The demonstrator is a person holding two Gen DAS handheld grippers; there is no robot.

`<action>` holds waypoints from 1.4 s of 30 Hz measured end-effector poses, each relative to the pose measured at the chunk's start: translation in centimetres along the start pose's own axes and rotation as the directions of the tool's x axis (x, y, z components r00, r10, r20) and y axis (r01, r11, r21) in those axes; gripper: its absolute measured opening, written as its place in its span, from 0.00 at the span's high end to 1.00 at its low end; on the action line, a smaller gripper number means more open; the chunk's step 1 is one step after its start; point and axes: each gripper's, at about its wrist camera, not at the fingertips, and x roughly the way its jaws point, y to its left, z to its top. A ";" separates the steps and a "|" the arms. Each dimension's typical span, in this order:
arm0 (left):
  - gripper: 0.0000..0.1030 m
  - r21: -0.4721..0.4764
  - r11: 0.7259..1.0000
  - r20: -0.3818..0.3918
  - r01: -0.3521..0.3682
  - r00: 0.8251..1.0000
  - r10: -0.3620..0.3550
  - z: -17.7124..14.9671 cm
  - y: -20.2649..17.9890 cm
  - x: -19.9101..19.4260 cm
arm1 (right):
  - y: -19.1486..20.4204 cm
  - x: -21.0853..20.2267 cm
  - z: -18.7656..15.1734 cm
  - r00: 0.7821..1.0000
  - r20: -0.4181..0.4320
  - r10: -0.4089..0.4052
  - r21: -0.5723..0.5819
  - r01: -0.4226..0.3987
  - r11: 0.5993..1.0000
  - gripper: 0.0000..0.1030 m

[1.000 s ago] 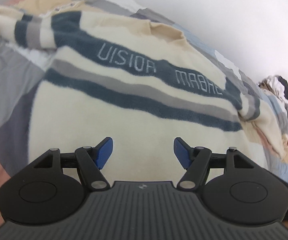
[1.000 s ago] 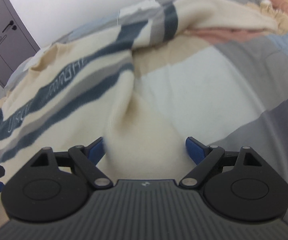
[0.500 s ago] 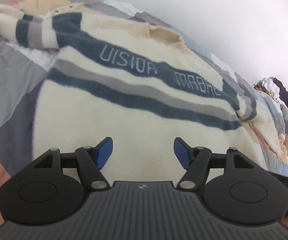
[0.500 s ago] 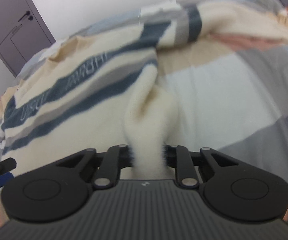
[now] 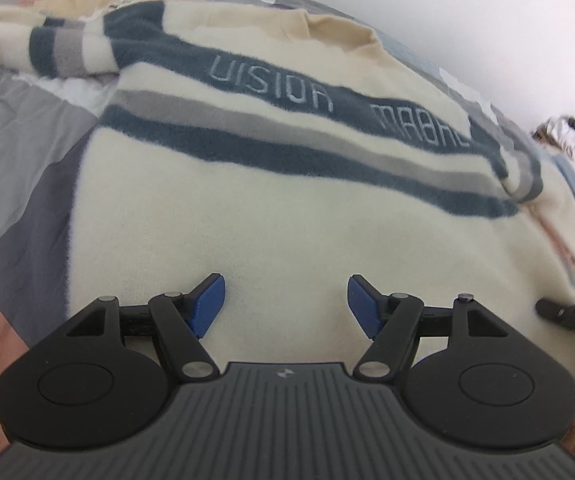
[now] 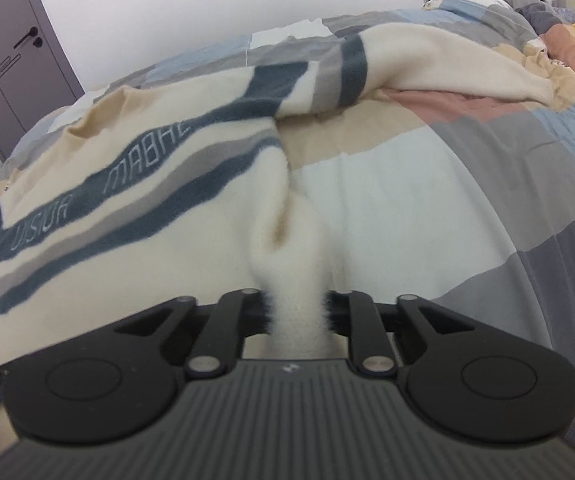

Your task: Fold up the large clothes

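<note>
Rightward, sweater (image 6: 135, 216) hem between jaws.

Cream fleece sweater (image 5: 287, 216) with navy and grey chest stripes, spread face-up, lower corner bunched upward.

A cream striped sweater (image 5: 287, 208) lies spread on the patchwork-quilted bed (image 6: 467, 200).

White wall (image 6: 207, 8); grey door (image 6: 11, 60); patchwork bedcover (image 6: 467, 200).
</note>
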 end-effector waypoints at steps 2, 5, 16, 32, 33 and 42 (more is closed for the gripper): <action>0.27 0.015 1.000 0.008 -0.003 1.000 0.003 -0.1 -0.2 0.0 | 0.0 -0.2 -0.2 1.000 0.008 0.012 0.025 -0.012 1.000 0.73; 0.26 0.040 0.999 0.008 -0.005 1.000 0.004 -0.1 -0.3 -0.1 | -0.1 -0.8 -0.1 1.000 0.028 0.003 0.043 -0.004 0.999 0.57; 0.26 0.051 0.998 0.046 -0.030 0.999 0.027 0.5 -0.6 -0.5 | -0.9 -3.0 4.6 0.986 0.125 0.106 0.011 -0.108 0.994 0.37; 0.26 0.025 0.999 0.056 0.023 0.998 -0.025 1.4 -0.5 0.1 | -3.4 8.1 11.7 0.992 0.035 0.122 0.082 -0.125 0.989 0.36; 0.26 0.027 0.999 0.052 0.023 0.998 -0.024 1.4 -0.5 0.3 | -3.6 8.7 11.9 0.992 0.053 0.113 0.095 -0.118 0.988 0.27; 0.23 0.028 1.000 0.051 0.012 0.999 -0.013 2.2 -0.4 2.7 | -6.1 13.4 13.3 0.967 0.184 0.179 0.201 -0.215 0.956 0.15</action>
